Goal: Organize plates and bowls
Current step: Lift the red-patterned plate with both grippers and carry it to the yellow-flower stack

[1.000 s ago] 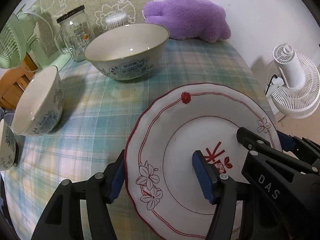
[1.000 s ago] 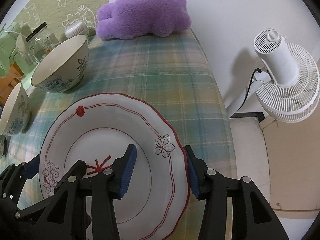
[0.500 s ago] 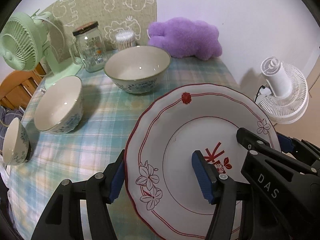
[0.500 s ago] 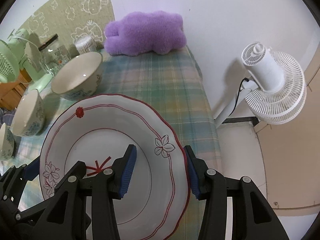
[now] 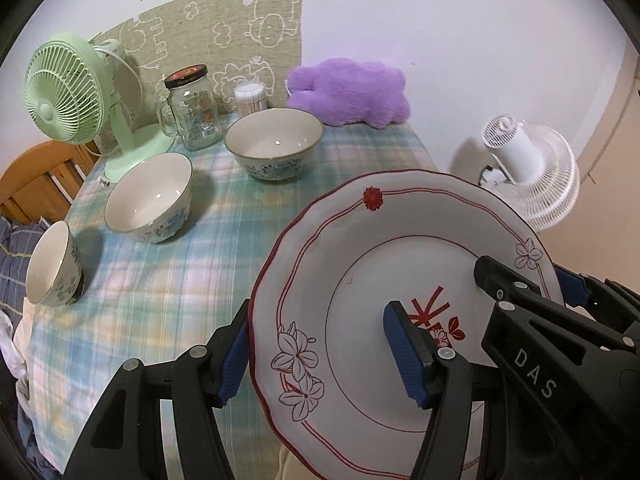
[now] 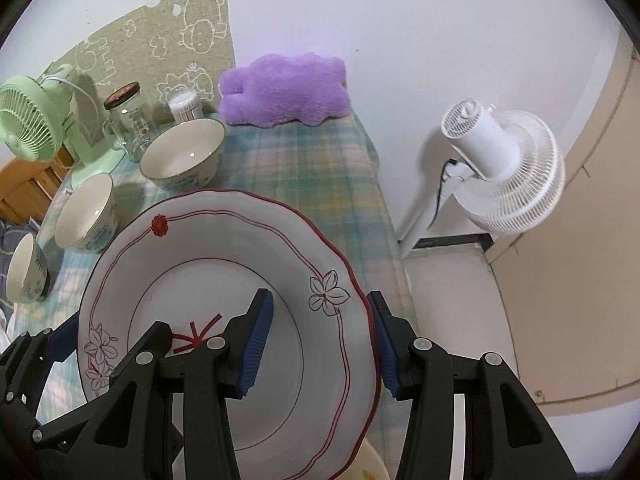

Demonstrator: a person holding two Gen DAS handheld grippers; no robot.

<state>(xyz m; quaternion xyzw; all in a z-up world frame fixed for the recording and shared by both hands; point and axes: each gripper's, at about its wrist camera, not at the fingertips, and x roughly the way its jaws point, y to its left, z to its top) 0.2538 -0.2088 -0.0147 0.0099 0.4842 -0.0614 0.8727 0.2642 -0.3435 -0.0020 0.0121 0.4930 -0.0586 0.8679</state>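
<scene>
- Left tool (image 5: 320, 354) and right tool (image 6: 320, 340) each clamp the glossy, scalloped, red-trimmed plate (image 5: 360, 260)
- Three round ceramic bowls (image 5: 150, 196) at 10 o'clock on the plaid-clothed table (image 5: 200, 260)

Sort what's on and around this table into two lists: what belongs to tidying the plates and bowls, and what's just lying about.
Part of the job:
- plate, gripped by left gripper and right gripper
- large bowl
- middle bowl
- small bowl

Just lying about:
- green fan
- glass jar
- cotton swabs
- purple plush toy
- white fan
</scene>
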